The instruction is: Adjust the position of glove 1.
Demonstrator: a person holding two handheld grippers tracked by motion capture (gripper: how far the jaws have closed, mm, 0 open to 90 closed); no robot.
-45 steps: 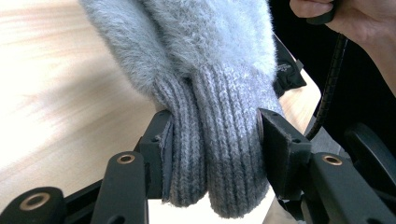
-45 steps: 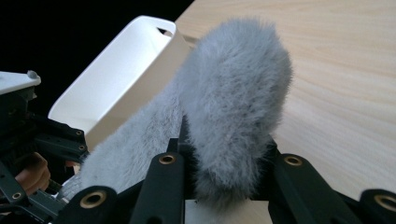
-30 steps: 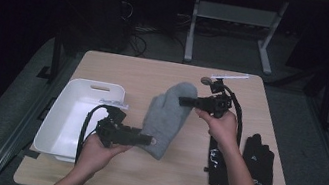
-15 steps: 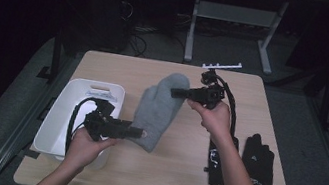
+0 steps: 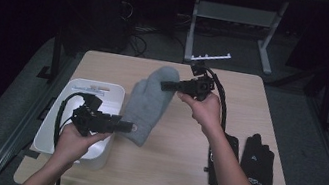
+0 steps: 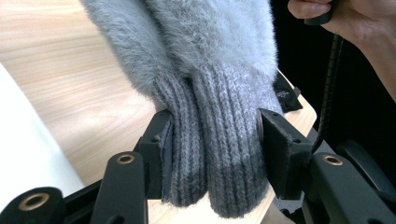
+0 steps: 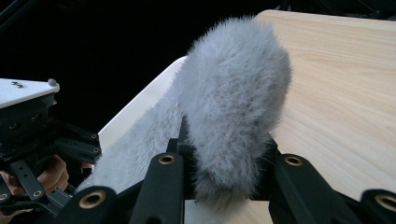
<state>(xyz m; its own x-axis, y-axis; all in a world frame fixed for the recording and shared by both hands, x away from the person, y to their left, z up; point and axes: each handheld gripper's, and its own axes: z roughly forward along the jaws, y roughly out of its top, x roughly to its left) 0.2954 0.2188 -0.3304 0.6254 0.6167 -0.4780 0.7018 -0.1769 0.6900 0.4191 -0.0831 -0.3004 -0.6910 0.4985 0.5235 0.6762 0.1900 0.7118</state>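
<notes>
Both claws carry the grey mitten [image 5: 151, 101] above the desk [image 5: 169, 174]; left claw [image 5: 132, 128] clenched on its ribbed cuff, right claw [image 5: 162, 85] gripping the fuzzy tip; next, I judge, swing it over the white bin [image 5: 58, 125] and release together.
</notes>
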